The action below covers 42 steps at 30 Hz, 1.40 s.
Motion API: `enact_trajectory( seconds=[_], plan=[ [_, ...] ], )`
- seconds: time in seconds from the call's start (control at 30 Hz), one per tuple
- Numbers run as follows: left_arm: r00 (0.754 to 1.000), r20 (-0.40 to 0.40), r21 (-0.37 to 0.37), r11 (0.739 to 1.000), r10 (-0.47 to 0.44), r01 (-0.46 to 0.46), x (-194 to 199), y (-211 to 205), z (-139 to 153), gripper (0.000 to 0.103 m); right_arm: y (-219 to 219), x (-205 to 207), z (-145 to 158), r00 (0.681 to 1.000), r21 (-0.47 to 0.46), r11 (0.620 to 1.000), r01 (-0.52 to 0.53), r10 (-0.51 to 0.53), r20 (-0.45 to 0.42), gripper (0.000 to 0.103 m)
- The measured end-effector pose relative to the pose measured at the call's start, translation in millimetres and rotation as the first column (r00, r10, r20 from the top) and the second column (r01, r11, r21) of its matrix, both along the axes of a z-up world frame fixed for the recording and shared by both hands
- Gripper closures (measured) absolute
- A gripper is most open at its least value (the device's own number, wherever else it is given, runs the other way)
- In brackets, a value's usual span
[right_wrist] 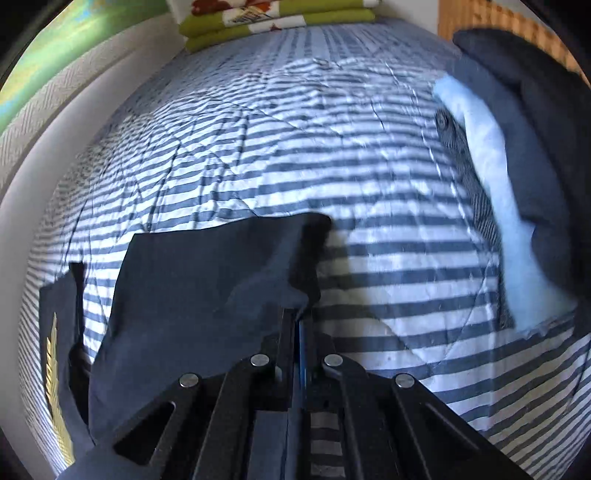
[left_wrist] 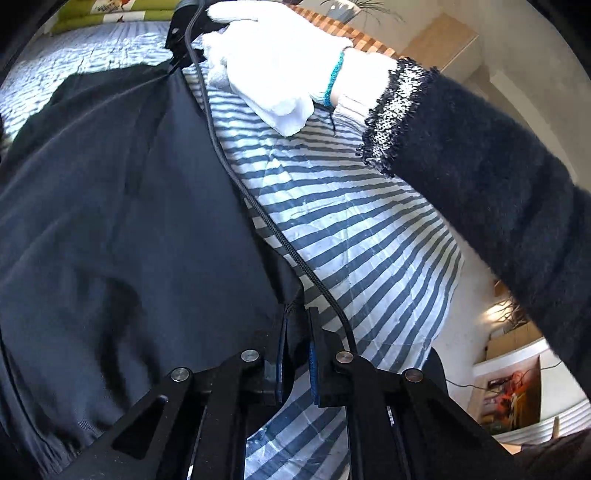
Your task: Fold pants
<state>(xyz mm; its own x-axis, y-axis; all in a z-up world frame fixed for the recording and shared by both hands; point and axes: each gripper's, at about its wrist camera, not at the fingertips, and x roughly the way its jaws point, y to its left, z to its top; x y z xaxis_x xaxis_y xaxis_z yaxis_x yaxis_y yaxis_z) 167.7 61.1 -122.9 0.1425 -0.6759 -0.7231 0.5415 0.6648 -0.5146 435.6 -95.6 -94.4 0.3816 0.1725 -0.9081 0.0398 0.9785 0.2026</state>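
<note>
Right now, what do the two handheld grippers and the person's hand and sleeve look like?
Both grippers, left gripper and right gripper, are black linkage frames with silver pivot pins and blue-lined fingers. A black braided cable trails across the left wrist view. The person's hand wears a white glove with a teal cuff band, below a fuzzy black sleeve with frayed trim.

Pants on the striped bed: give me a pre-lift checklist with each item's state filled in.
1. Left tool shut on the pants edge: ok, dark fabric sits between its pads.
2. Right tool shut on the pants: ok, cloth pinched at the tips.
3. Black cable clear of the fabric: not ok, it trails along the pants' edge.
4. Striped bedcover not caught in either grip: cannot tell.
5. Space ahead on the bed for the fold: ok, open up to the green folded stack.
</note>
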Motion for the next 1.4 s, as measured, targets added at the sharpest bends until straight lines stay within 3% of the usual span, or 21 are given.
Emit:
enact_trajectory(
  seconds=[0.13,0.37,0.57,0.73,1.03,1.3,1.4],
  plan=[
    [1.0,-0.009,-0.018,1.0,0.003,-0.003,-3,1,2,0.094,-12,-2,-3,0.998,0.064,0.997,0.05,-0.049,-0.025,0.101],
    [0.992,0.043,-0.129,0.986,0.116,-0.11,-15,55,41,0.094,12,-7,51,0.998,0.057,0.998,0.04,-0.042,0.047,0.101],
    [0.956,0.044,-0.194,0.941,0.291,-0.278,-38,144,52,0.094,89,-9,118,0.99,0.005,0.999,-0.032,0.031,0.14,0.101],
    [0.912,0.001,-0.205,0.893,0.41,-0.402,-52,216,37,0.094,195,-4,144,0.974,-0.064,0.987,-0.145,0.154,0.167,0.101],
    [0.819,-0.089,-0.207,0.794,0.566,-0.571,-82,311,-1,0.094,367,0,104,0.946,-0.145,0.943,-0.3,0.314,0.085,0.101],
    [0.786,-0.116,-0.193,0.763,0.607,-0.617,-71,340,-16,0.094,456,12,43,0.93,-0.181,0.914,-0.364,0.366,-0.023,0.101],
    [0.78,-0.119,-0.195,0.756,0.614,-0.625,-69,347,-18,0.094,477,14,27,0.912,-0.145,0.9,-0.41,0.405,-0.063,0.098]
  ],
)
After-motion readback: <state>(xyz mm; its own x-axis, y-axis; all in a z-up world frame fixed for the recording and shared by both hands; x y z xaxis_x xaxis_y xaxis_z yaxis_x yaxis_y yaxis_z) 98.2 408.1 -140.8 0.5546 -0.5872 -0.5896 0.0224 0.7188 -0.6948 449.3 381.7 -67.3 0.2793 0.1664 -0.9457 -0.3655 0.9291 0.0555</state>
